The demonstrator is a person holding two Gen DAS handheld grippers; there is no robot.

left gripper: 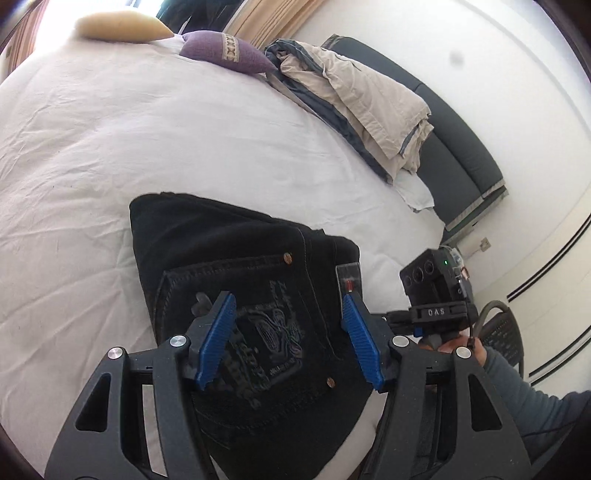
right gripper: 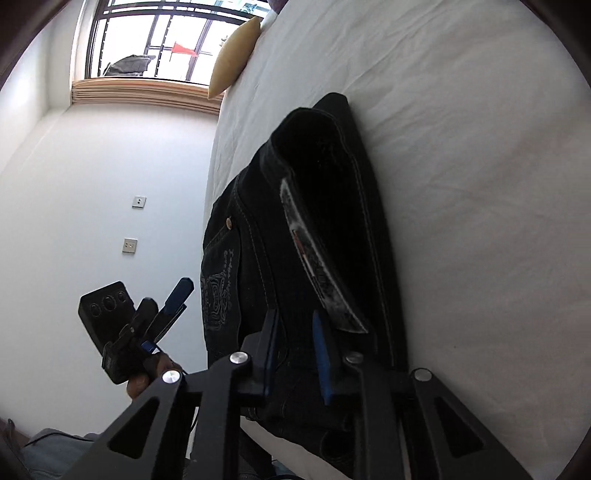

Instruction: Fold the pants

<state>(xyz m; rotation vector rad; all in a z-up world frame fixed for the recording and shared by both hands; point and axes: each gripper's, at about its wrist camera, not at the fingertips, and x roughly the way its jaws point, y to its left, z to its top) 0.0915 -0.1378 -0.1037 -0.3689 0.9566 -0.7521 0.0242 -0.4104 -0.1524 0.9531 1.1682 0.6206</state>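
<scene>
Black jeans (left gripper: pixel 229 258) lie folded on the white bed (left gripper: pixel 110 147), back pocket with embroidery facing up. They also show in the right wrist view (right gripper: pixel 325 192) with the waistband label turned up. My left gripper (left gripper: pixel 288 314) is open above the pocket, its blue pads (left gripper: pixel 218 339) wide apart and holding nothing. My right gripper (right gripper: pixel 295 339) is closed to a narrow gap on the jeans' waistband edge, blue pads (right gripper: pixel 321 354) pinching the fabric. The left gripper also shows in the right wrist view (right gripper: pixel 173 306).
A beige and grey duvet (left gripper: pixel 362 107) is piled at the far right of the bed. A purple pillow (left gripper: pixel 225 51) and a yellow pillow (left gripper: pixel 122 26) lie at the bed's far end. A grey headboard (left gripper: pixel 461 147) lines the wall. A window (right gripper: pixel 159 40) is beyond.
</scene>
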